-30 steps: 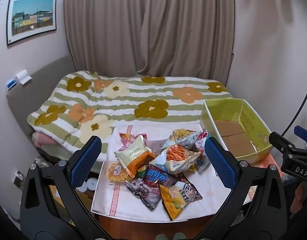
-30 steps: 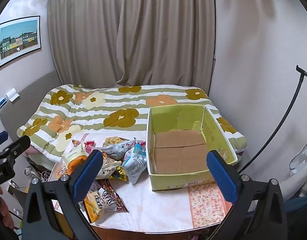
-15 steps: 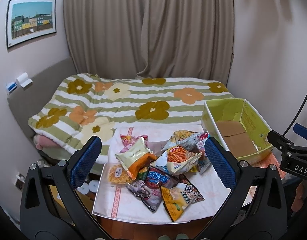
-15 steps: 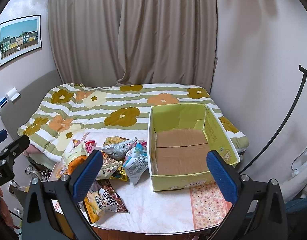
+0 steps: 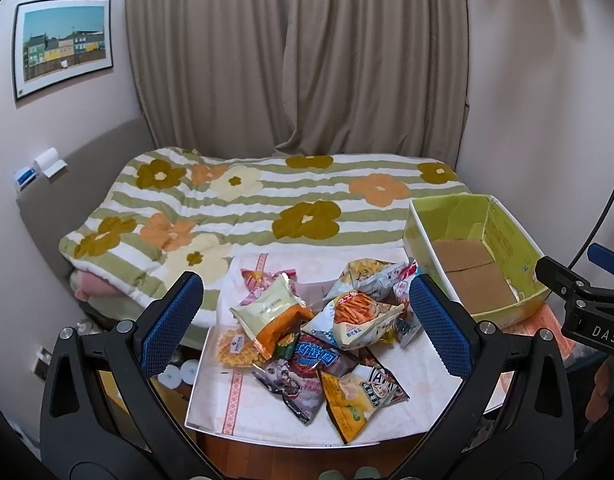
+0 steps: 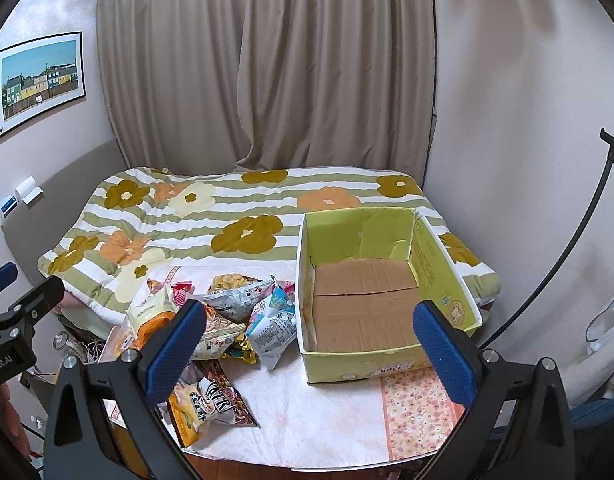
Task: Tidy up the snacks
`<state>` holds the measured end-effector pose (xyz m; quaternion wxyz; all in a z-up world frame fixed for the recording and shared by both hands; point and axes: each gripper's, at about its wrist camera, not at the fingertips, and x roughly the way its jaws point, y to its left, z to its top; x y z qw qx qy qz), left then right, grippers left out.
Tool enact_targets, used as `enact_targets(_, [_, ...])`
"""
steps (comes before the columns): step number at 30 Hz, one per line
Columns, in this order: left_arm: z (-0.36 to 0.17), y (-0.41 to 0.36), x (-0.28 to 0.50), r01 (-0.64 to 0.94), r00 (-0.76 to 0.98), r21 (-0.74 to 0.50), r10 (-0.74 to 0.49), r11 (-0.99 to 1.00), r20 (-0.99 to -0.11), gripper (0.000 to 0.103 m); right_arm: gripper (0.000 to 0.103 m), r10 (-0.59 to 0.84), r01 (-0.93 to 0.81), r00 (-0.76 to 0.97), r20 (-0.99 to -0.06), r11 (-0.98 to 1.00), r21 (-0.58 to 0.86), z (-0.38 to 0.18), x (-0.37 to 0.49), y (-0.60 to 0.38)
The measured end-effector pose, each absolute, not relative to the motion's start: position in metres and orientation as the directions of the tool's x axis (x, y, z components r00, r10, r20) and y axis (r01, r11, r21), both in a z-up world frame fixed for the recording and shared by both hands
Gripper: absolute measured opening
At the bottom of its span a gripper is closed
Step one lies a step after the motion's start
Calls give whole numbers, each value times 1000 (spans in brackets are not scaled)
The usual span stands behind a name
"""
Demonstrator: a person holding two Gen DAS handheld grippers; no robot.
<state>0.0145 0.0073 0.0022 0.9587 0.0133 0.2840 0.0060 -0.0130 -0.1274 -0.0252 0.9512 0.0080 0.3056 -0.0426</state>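
Observation:
A heap of snack bags lies on a white-clothed table; on top are a cream-and-orange bag and a bag picturing orange sticks. An empty green cardboard box stands at the table's right end. My left gripper hovers open above the heap, touching nothing. In the right wrist view the snack bags sit left of the green box. My right gripper is open, held above the table in front of the box.
A bed with a flowered, green-striped quilt runs behind the table, with curtains beyond it. Walls close in on both sides. A black stand pole rises at the right. The other gripper's body shows at the right edge.
Both views have shifted slightly, as if the grippers drew back or tilted a little. Snacks and box lie where they were, and both grippers stay open.

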Motion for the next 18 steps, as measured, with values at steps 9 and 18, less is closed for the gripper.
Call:
enact_targets(9, [3,8,16,-6,836,15,14,1000,-549,102,103,-76,87,810,-582,996,-10,-26,-12,-127])
enact_targets(18, [1,6,17,-7,830,19,17,1000,-557,102,103,-73,86,809,-583,996,-5,-26,-12,-127])
